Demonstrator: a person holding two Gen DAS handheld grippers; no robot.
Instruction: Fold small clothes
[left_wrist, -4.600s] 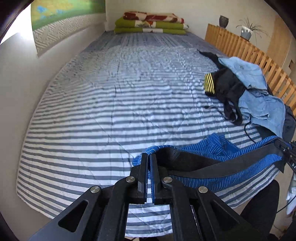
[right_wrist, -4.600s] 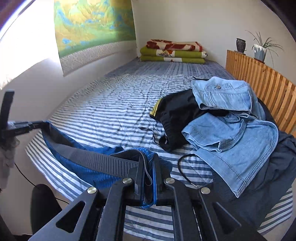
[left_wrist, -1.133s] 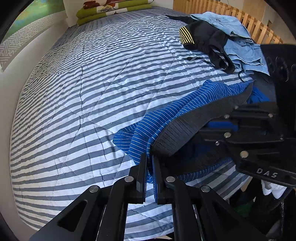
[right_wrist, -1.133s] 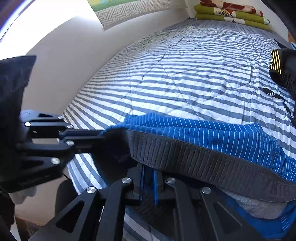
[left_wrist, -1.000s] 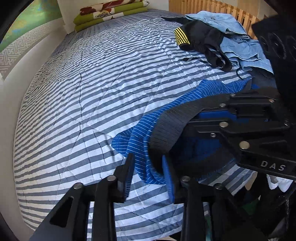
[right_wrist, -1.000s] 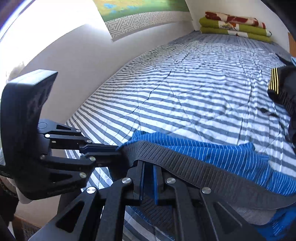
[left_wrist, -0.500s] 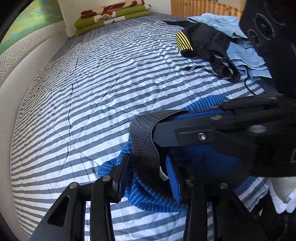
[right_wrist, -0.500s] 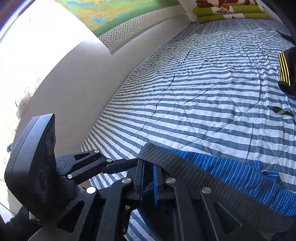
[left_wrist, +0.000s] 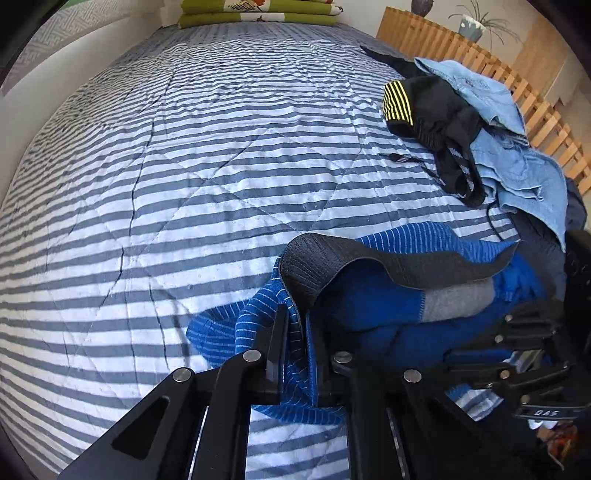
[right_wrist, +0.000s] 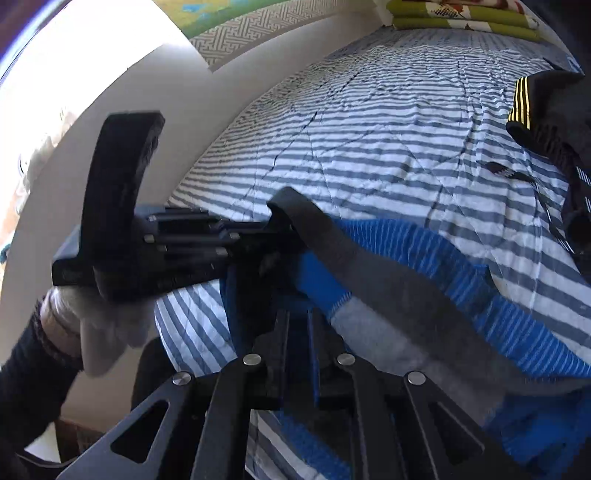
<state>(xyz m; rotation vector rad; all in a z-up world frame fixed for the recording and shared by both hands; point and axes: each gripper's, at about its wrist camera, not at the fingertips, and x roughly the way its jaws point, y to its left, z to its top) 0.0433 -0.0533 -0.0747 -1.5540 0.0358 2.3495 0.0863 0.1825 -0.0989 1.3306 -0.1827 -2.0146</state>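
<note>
Both grippers pinch ribbed blue briefs (left_wrist: 388, 295) at the bed's (left_wrist: 184, 184) near edge, the left gripper (left_wrist: 295, 325) having just closed; only the right view shows a gloved hand (right_wrist: 99, 332) and the right gripper (right_wrist: 297, 332).

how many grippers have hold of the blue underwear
2. The left gripper, jaws just closed, pinches the blue underwear by its waistband; the right gripper clamps the same garment further along.
</note>
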